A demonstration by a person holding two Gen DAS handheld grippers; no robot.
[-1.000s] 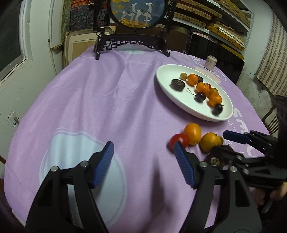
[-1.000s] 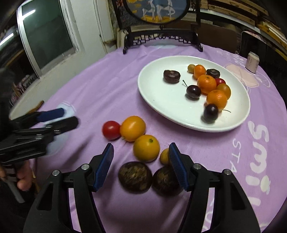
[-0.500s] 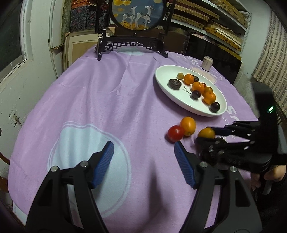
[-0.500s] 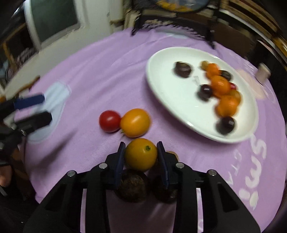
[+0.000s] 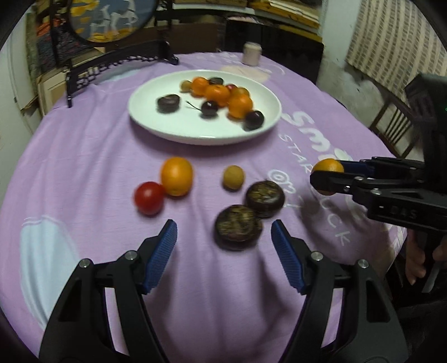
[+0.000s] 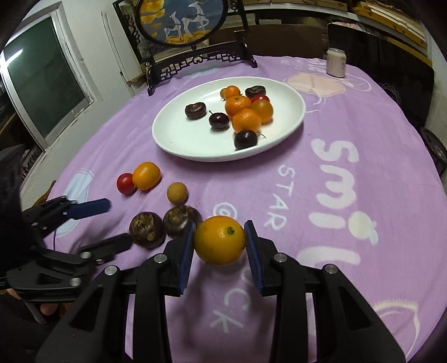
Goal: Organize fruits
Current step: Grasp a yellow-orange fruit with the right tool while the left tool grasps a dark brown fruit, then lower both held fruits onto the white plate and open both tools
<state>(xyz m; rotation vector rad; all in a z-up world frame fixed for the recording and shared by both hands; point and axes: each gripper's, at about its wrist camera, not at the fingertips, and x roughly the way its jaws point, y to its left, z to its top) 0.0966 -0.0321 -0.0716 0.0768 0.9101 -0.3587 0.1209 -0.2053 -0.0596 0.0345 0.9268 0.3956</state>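
My right gripper (image 6: pixel 220 242) is shut on an orange fruit (image 6: pixel 220 240), lifted off the purple cloth; the same orange fruit (image 5: pixel 327 167) shows in the left wrist view between the right gripper's fingers (image 5: pixel 332 178). My left gripper (image 5: pixel 223 237) stands open just in front of a dark brown fruit (image 5: pixel 238 226), with a second dark fruit (image 5: pixel 264 198) beyond it. A red tomato (image 5: pixel 149 197), an orange tomato (image 5: pixel 176 176) and a small tan fruit (image 5: pixel 233 177) lie loose on the cloth. The white plate (image 6: pixel 178 139) holds several oranges and dark cherries.
A carved black stand with a round painted screen (image 6: pixel 178 25) rises at the table's far edge. A small pale jar (image 6: pixel 336 62) sits at the back right. A black chair back (image 5: pixel 394 123) and shelves lie beyond the table (image 6: pixel 363 134).
My right gripper shut on the orange fruit and lifted it off the cloth to the right. My left gripper swung right, from the bare cloth toward the dark fruits.
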